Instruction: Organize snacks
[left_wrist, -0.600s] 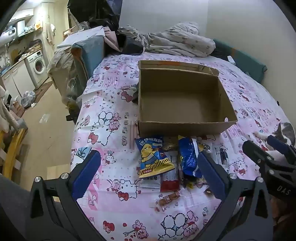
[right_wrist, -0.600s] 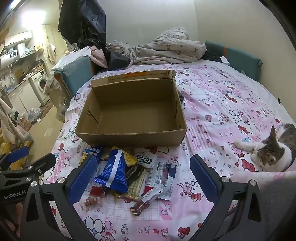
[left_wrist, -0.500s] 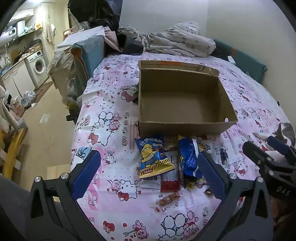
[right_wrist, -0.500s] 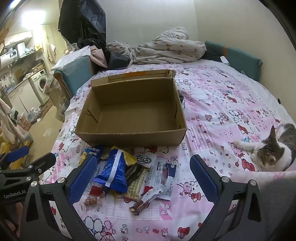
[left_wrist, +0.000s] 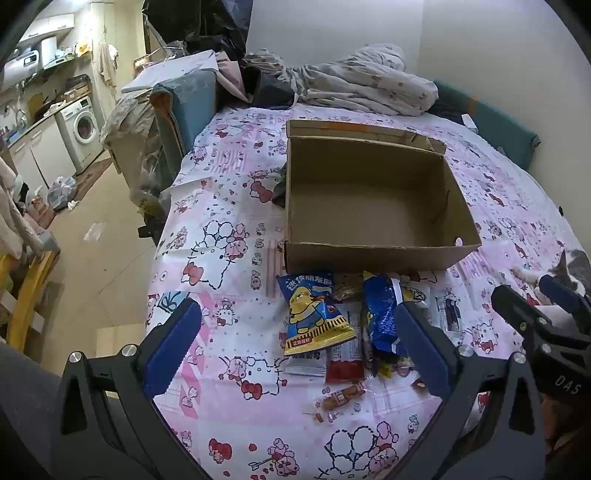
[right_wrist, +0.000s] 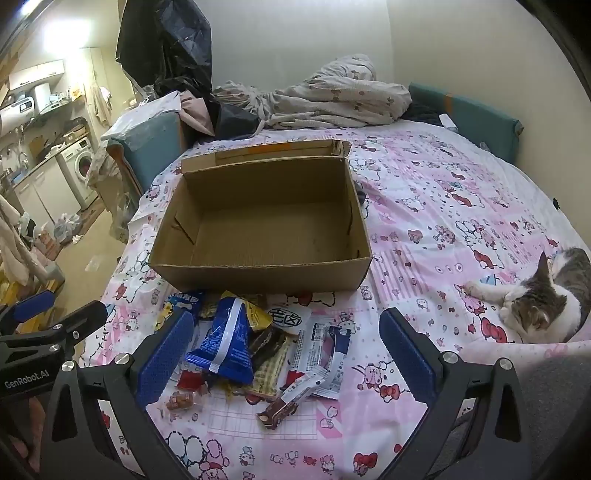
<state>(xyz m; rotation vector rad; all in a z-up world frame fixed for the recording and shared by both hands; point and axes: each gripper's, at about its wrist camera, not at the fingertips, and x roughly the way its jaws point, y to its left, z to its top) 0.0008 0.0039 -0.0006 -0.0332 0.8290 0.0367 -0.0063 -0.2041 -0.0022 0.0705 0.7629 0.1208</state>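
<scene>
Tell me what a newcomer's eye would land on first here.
Probably the open cardboard box, empty, mid-bed on the pink cartoon sheet, with a heap of snack packets just in front of it. Next, the cat lying at the right edge, beyond the open right gripper.

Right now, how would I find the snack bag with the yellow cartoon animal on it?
Find the big empty cardboard box on the pink cartoon bedsheet. A heap of snacks lies just in front of its near wall. At the heap's left end sits the blue bag with the yellow animal, the only one with a black-and-yellow striped band along its bottom.
</scene>
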